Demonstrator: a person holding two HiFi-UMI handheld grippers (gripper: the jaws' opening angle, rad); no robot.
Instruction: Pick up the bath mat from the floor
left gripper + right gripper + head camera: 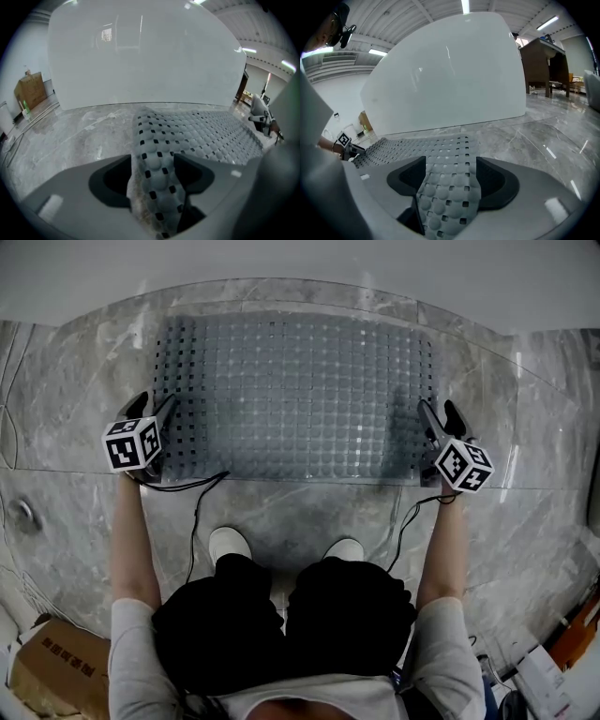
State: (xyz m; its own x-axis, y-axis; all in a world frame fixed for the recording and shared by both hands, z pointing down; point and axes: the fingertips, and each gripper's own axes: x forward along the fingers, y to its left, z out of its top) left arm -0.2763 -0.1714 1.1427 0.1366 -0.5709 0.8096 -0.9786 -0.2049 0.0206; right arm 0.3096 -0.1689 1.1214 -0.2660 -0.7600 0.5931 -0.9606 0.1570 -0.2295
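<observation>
A grey bath mat [291,399] with round bumps and square holes lies spread flat on the marble floor. My left gripper [155,409] is at its left edge, near the front corner. My right gripper [439,415] is at its right edge. In the left gripper view a raised, bunched strip of mat [157,159] stands between the wide jaws of the left gripper [152,174], with its pale underside showing. In the right gripper view the mat's edge strip [450,164] runs between the spread jaws of the right gripper [451,182]. Neither pair of pads looks pressed on the mat.
A white wall [300,263] stands just behind the mat. The person's white shoes [230,543] are close to the mat's front edge, with cables [195,517] trailing from both grippers. A cardboard box [52,667] is at the lower left, and boxes [553,662] at the lower right.
</observation>
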